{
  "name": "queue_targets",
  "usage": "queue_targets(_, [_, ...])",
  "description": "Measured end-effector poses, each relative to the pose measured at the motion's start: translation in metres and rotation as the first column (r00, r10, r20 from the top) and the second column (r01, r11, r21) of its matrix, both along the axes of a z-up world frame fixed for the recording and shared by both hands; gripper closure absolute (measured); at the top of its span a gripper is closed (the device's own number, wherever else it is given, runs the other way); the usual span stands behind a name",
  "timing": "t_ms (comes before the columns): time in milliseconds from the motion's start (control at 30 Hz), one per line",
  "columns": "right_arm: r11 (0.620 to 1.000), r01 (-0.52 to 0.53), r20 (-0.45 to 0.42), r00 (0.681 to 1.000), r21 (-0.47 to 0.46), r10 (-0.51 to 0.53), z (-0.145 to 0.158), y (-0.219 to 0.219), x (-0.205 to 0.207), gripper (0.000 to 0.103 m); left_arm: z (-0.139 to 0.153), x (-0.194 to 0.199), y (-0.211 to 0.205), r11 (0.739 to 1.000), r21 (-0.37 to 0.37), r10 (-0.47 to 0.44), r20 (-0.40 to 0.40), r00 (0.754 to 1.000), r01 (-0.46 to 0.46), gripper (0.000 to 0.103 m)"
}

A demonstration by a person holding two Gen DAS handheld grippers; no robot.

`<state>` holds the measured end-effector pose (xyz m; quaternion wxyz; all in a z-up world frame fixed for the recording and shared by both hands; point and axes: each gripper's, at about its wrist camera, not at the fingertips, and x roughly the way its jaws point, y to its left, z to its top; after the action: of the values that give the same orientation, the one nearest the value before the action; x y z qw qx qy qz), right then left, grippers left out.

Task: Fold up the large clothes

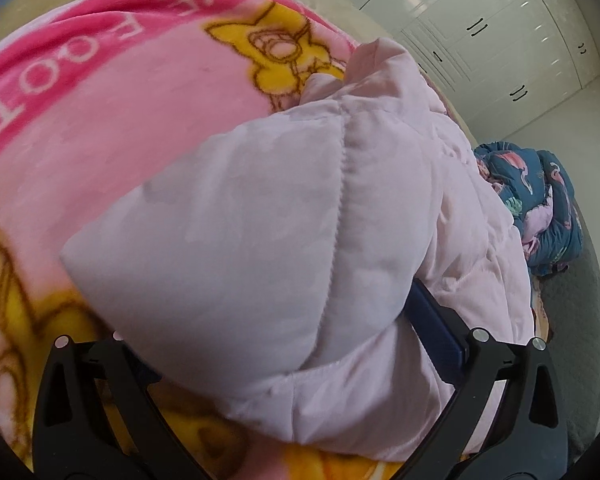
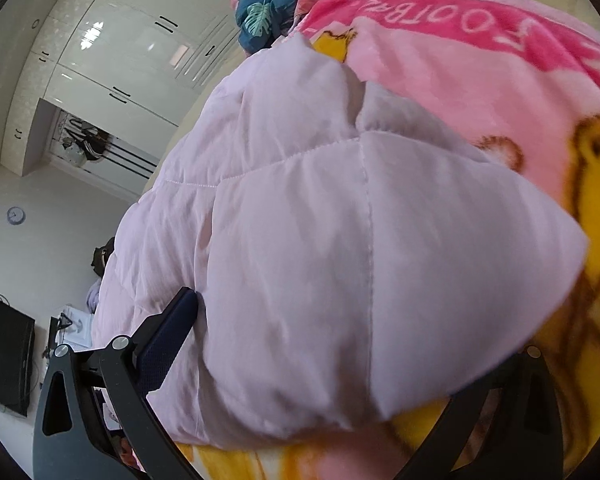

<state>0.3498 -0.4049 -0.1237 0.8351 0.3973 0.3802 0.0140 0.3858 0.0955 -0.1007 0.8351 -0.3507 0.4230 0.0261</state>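
A pale pink quilted padded garment [image 1: 284,216] lies over a pink and yellow cartoon blanket [image 1: 112,92] on the bed. My left gripper [image 1: 300,344] has the garment's thick folded edge between its fingers; the right finger pad [image 1: 432,320] shows, the left one is under the cloth. In the right wrist view the same garment [image 2: 320,240] fills the middle. My right gripper [image 2: 340,360] has the garment's corner between its fingers; the left finger [image 2: 168,332] shows, the right one is hidden.
A crumpled dark blue patterned quilt lies at the far end of the bed [image 1: 540,208] [image 2: 268,4]. White glossy wardrobe doors [image 1: 480,28] [image 2: 112,52] line the wall. A black monitor [image 2: 8,368] stands beyond the bed's edge.
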Motion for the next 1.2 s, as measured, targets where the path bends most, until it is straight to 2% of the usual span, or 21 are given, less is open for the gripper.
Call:
queue_targets(167, [0.999,-0.032,0.012,0.999,-0.030,0.032,0.003,0.003,0.001,0.005,0.001,0.008,-0.004,1.000,0.025,-0.015,0.016,1.000,0.015,0.008])
queue_targets(267, [0.996,-0.052,0.036,0.998,-0.066,0.054,0.007,0.008,0.001,0.017,0.004,0.009,-0.008,0.998,0.051,-0.021,0.026,0.999,0.020,0.009])
queue_targets(300, [0.995,-0.056,0.042,0.997,-0.078,0.059,0.009,0.010,0.001,0.024,0.006,0.009,-0.009,0.998,0.062,-0.023,0.029,0.999,0.022,0.010])
queue_targets(433, [0.975,-0.084,0.079,0.992,-0.206,0.102,0.028,0.031,-0.001,0.047,0.016,0.009,-0.016,0.992,0.125,-0.036,0.049,0.998,0.029,0.024])
queue_targets(633, [0.930,-0.118,0.085,0.984,-0.348,0.157,0.048,0.053,-0.005,0.062,0.038,0.005,-0.025,0.972,0.224,-0.090,0.082,0.993,0.069,0.050])
queue_targets(767, [0.889,-0.136,0.098,0.975,-0.437,0.198,0.062,0.064,-0.012,0.067,0.052,0.002,-0.029,0.960,0.264,-0.125,0.098,0.987,0.095,0.063])
queue_targets(833, [0.855,-0.150,0.115,0.965,-0.496,0.237,0.074,0.074,-0.017,0.069,0.063,-0.002,-0.031,0.952,0.287,-0.145,0.110,0.983,0.109,0.066])
queue_targets(967, [0.788,-0.161,0.150,0.941,-0.594,0.304,0.097,0.089,-0.030,0.071,0.082,-0.012,-0.034,0.936,0.329,-0.185,0.150,0.971,0.127,0.069])
queue_targets(1100, [0.752,-0.159,0.171,0.924,-0.639,0.341,0.116,0.101,-0.044,0.071,0.101,-0.032,-0.040,0.923,0.358,-0.215,0.186,0.959,0.138,0.070])
queue_targets(1200, [0.741,-0.165,0.185,0.912,-0.651,0.365,0.126,0.106,-0.056,0.072,0.110,-0.046,-0.042,0.920,0.366,-0.227,0.198,0.954,0.142,0.070])
